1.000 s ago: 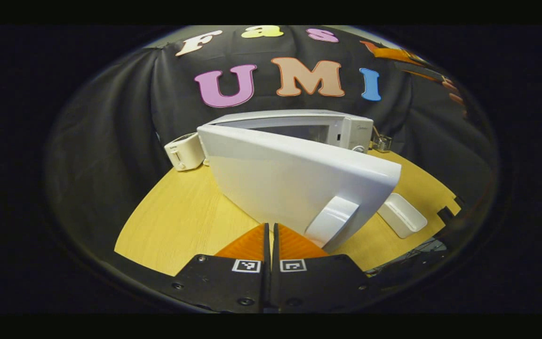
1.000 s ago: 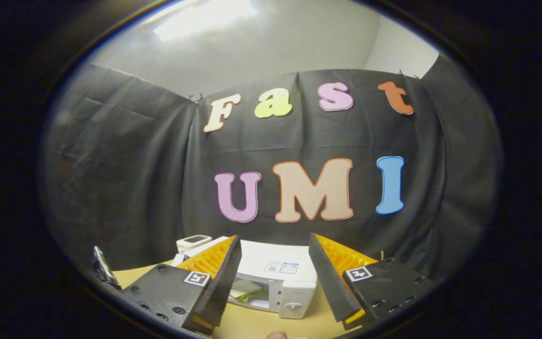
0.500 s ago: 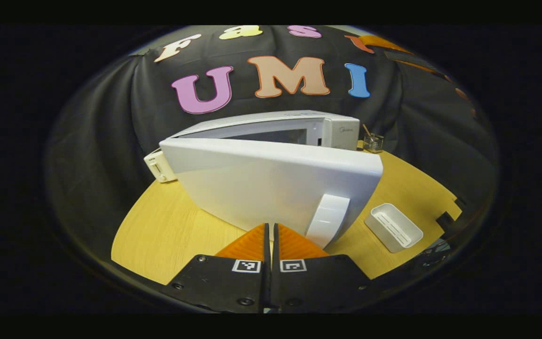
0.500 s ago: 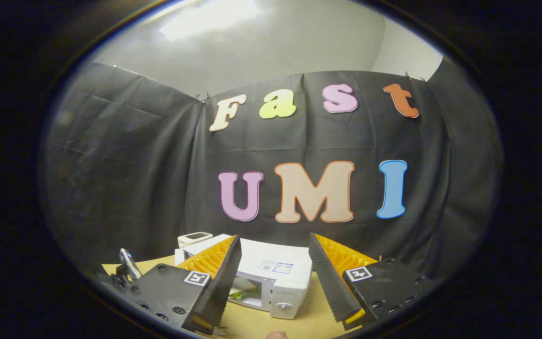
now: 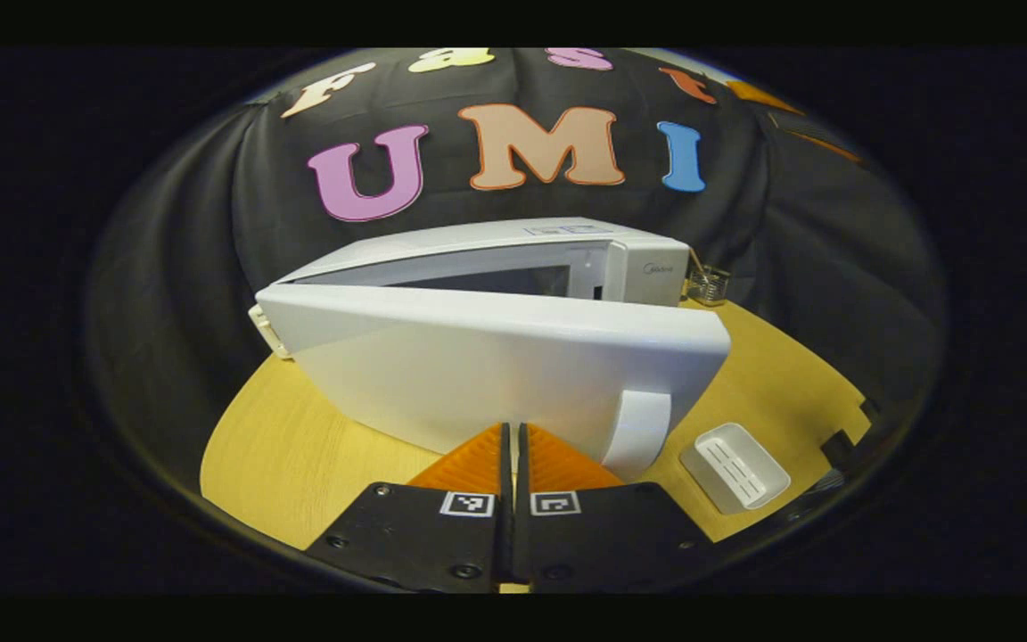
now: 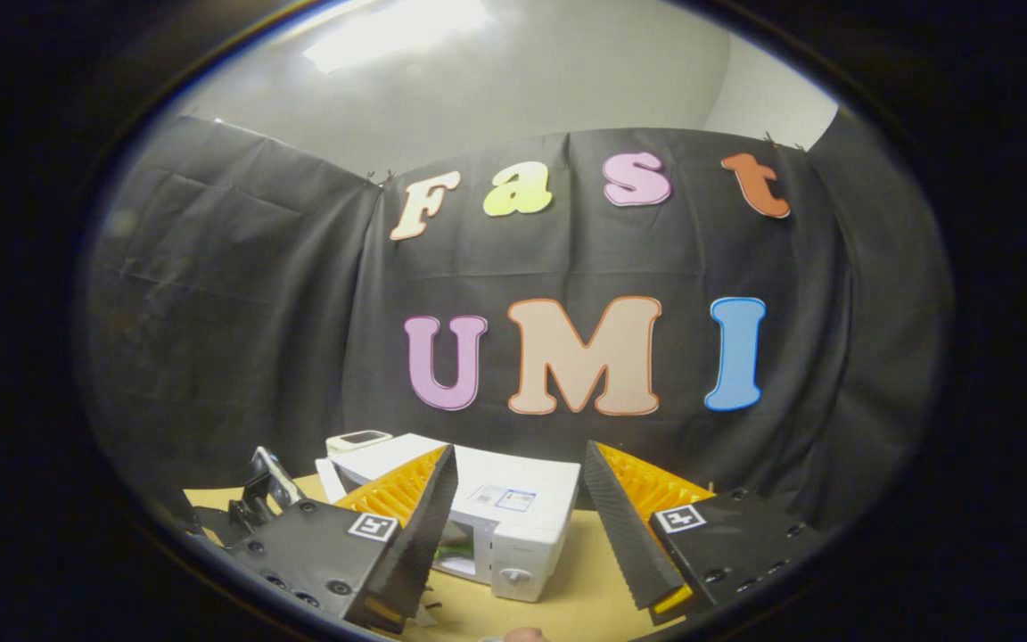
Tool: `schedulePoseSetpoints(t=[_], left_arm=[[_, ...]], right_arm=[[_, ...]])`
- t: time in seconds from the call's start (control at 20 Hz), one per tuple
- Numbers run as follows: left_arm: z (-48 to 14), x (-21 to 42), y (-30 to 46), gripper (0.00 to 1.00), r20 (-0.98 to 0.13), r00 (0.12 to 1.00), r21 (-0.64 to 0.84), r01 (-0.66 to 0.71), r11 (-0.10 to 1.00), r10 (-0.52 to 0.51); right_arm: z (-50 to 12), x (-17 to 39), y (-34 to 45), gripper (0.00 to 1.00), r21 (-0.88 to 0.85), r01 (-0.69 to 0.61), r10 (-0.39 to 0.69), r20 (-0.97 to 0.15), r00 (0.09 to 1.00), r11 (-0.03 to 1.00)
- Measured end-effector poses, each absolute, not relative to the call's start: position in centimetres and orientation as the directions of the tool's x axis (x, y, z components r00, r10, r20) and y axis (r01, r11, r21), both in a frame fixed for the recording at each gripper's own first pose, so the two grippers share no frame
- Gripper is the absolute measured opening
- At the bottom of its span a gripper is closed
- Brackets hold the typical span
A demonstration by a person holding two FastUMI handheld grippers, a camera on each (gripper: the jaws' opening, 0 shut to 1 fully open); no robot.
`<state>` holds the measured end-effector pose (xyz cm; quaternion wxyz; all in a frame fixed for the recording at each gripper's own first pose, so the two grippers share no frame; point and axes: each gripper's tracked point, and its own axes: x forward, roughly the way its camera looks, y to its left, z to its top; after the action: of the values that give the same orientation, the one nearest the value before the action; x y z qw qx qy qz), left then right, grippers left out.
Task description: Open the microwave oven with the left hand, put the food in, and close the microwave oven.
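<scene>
1 microwave (image 5: 496,357), 1 toaster (image 6: 357,439), 1 white tray (image 5: 735,466), 1 wire holder (image 5: 708,285)

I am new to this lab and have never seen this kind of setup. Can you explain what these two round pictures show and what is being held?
A person holds a pair of two-finger tongs in each hand, and a camera rides on each pair, looking forward along its fingers. In the left gripper view, the left tongs are closed with nothing between them, right in front of the half-open microwave door beside its handle. On the wooden table sit the microwave, a small white tray and a small wire holder. In the right gripper view, the right tongs are open and empty, raised above the microwave, where some food shows inside.
</scene>
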<state>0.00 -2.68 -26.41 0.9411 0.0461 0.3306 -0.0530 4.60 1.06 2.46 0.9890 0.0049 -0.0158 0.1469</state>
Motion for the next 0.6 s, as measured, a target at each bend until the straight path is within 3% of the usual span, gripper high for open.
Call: schedulePoseSetpoints(t=[0.15,0.2,0.25,0.6], left_arm=[[-26.8,1.5,-3.5,0.0,-0.625,0.777,0.06,0.147,0.987,-0.077],[-26.8,2.2,-3.7,0.01,-0.62,0.78,0.058,0.149,0.987,-0.081],[-26.8,2.7,-3.9,0.0,-0.616,0.783,0.051,0.144,0.988,-0.082],[-25.8,6.5,-4.5,0.0,-0.598,0.797,-0.004,0.106,0.994,-0.087]], right_arm=[[2.4,4.6,0.2,0.78,0.004,-0.274,0.273,0.036,0.961,0.962],[2.4,4.6,-0.2,0.89,-0.002,-0.268,0.268,0.037,0.963,0.963],[2.3,4.5,-0.5,0.78,-0.004,-0.262,0.262,0.035,0.964,0.965],[2.0,5.1,-1.0,0.78,0.008,-0.241,0.241,0.027,0.97,0.97]])
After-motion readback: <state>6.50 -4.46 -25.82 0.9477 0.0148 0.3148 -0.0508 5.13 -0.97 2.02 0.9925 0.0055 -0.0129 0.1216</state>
